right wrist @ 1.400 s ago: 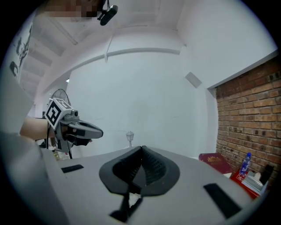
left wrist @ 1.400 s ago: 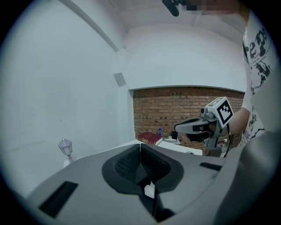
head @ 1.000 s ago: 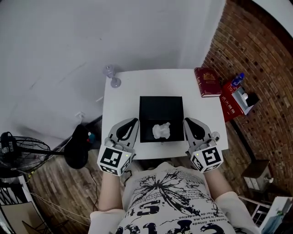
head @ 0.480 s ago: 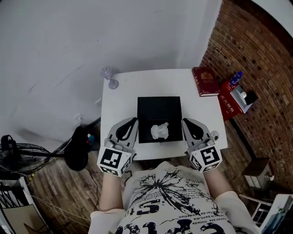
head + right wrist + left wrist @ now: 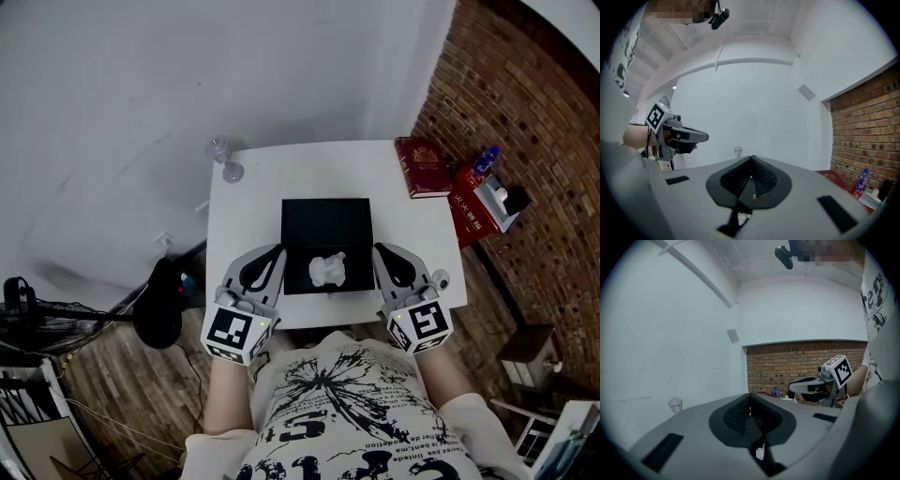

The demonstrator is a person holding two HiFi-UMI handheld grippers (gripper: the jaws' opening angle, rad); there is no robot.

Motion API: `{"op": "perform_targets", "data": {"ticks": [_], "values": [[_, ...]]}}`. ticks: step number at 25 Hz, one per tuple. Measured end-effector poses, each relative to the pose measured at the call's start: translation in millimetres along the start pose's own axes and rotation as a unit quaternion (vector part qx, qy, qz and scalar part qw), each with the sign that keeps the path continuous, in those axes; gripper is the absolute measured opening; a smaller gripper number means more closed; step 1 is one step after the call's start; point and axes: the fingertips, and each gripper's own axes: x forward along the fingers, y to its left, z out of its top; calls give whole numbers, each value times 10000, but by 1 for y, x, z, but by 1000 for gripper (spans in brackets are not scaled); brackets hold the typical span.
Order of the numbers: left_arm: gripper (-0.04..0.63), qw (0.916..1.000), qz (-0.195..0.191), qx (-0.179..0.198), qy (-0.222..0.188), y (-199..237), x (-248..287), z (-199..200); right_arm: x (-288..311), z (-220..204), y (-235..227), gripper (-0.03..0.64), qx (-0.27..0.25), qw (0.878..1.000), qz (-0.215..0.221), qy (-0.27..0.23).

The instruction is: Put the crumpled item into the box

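While the crumpled item [image 5: 327, 269] lies in the box [image 5: 326, 217], my left hand-held gripper [image 5: 274, 250] and right hand-held gripper [image 5: 381, 250] flank it, both closed and empty.

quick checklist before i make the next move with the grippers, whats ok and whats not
1. Crumpled paper inside the black box: ok.
2. Left gripper shut, nothing in it: ok.
3. Right gripper shut, nothing in it: ok.
4. One gripper on each side of the box, neither over it: ok.
5. Gap between gripper tips and box walls: cannot tell.
6. Glass and red book well away from the box: ok.
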Motion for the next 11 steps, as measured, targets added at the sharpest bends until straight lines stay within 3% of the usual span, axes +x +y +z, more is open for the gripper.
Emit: {"op": "perform_targets", "data": {"ticks": [11], "values": [[14,10000,0,67,-28,-2,4,3,6,-6,-2,14,-11,10000,-12,75]]}}
